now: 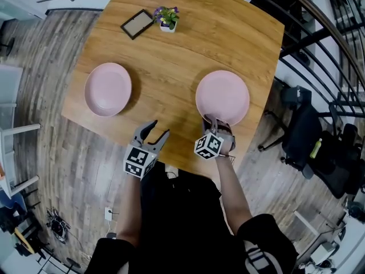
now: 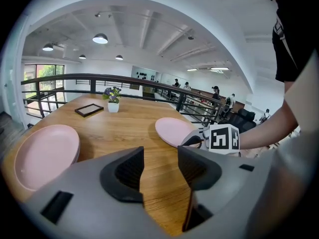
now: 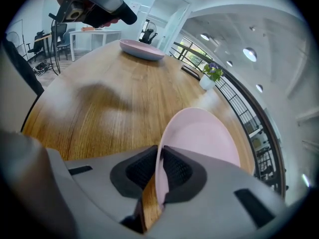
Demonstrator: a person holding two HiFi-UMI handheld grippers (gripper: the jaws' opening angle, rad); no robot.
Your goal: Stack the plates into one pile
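At the near edge of the worktop point(image 1: 171, 50), the right tool point(image 3: 158, 169) is clamped on the rim of one pink plate point(image 1: 222, 96), seemingly to carry it onto the other plate point(image 1: 108, 89) lying well apart at the left, while the left tool point(image 1: 155, 131) hangs empty, jaws apart.

- Bright, even light fills the hall, from round ceiling lamps point(image 2: 99, 38) and a daylit window point(image 2: 45, 72) at far left.
- Soft shadows lie on the wooden table point(image 3: 99, 118); a pale sheen washes its near left edge in the right gripper view.
- Fisheye lenses bow the railing point(image 2: 65, 77) and leave black corners on both gripper views.
- The pink plate point(image 3: 204, 133) blurs at its nearest rim.
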